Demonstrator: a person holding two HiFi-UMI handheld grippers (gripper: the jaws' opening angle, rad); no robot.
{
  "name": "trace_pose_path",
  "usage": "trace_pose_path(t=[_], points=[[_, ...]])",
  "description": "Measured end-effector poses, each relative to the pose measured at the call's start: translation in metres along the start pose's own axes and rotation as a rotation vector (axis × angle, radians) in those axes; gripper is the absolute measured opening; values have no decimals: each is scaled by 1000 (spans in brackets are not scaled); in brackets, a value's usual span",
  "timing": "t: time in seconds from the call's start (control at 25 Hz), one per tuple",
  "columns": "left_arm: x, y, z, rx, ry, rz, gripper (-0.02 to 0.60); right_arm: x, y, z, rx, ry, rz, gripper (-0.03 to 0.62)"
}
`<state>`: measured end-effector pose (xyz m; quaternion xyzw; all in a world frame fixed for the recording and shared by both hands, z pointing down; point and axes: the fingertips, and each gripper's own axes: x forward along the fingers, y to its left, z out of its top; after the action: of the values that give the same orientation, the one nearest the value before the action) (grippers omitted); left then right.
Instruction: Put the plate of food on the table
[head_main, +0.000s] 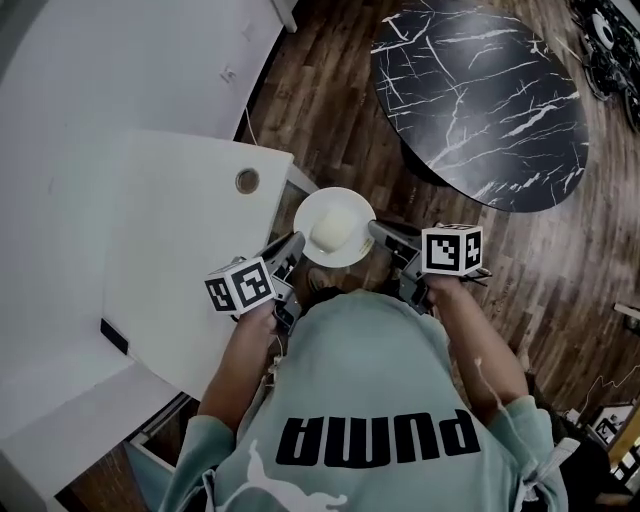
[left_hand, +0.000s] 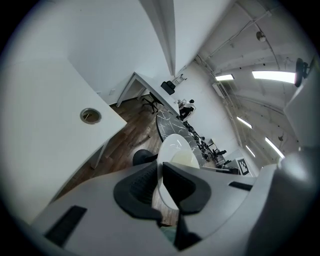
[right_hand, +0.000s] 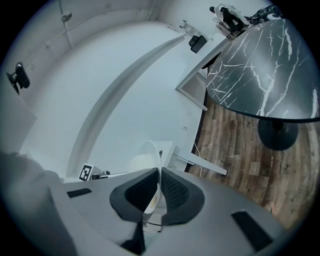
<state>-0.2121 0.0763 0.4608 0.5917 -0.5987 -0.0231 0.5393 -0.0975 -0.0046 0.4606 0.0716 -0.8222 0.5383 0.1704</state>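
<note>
left gripper and right gripper are held out in front, angled inward toward each other, each with jaws pinched on an opposite rim of the plate.

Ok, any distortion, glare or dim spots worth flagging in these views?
Head view: dim but sharp, the white plate standing out. Left gripper view: strong fisheye, black corners, ceiling lights blown out. Right gripper view: same fisheye, curving the marble table edge; nearby jaws slightly soft.

round white plate with a pale mound of food, level in mid-air, its opposite edges pinched by the left gripper and right gripper. the round black white-veined table stands apart.
</note>
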Motion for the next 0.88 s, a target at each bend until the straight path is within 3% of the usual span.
trace_pose_path(t=[0.88], points=[[111,-152,-48,177,94,-88,41,-174,-83,29,51,-227,-36,28]])
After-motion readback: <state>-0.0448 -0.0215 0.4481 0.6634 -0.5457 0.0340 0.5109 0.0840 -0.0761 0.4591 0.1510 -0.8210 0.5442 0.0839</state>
